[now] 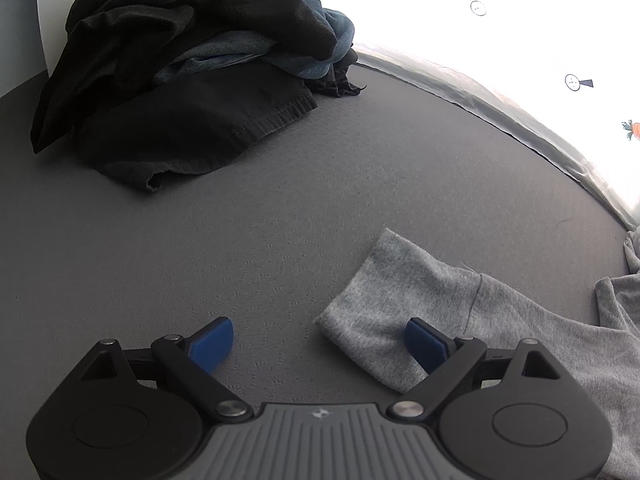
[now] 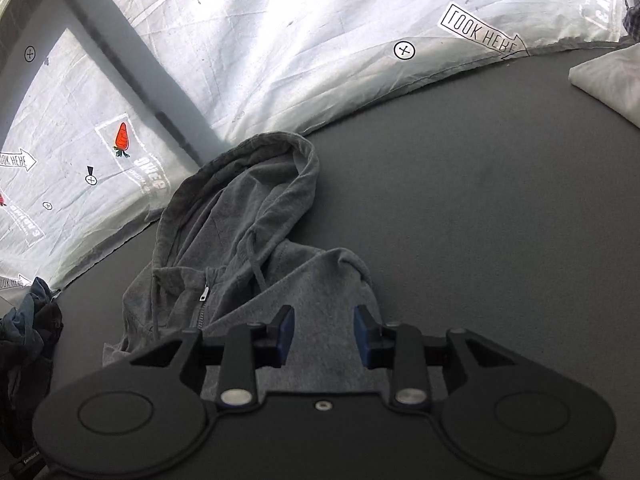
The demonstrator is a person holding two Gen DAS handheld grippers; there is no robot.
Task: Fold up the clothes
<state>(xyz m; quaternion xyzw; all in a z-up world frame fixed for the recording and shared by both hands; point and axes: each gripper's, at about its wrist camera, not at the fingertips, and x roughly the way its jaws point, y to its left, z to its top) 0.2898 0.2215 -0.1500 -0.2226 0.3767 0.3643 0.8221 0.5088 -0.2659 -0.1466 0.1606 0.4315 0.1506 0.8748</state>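
Note:
A grey zip hoodie [image 2: 240,220] lies on the dark grey surface [image 2: 480,200], its hood [image 2: 248,168] toward the printed sheet and its zipper pull [image 2: 204,294] showing. My right gripper [image 2: 324,334] hovers just over the hoodie's shoulder fabric with its jaws partly apart and nothing pinched between the blue pads. In the left wrist view one grey sleeve [image 1: 400,300] stretches across the surface, cuff end toward the middle. My left gripper [image 1: 318,340] stands wide open over that cuff. Its right fingertip [image 1: 424,344] is above the cloth and its left one is over bare surface.
A heap of black and blue-grey clothes [image 1: 180,60] sits at the far left, also seen as the dark heap [image 2: 24,328]. A folded white cloth [image 2: 608,80] lies at the far right. A white printed sheet [image 2: 320,40] borders the far edge.

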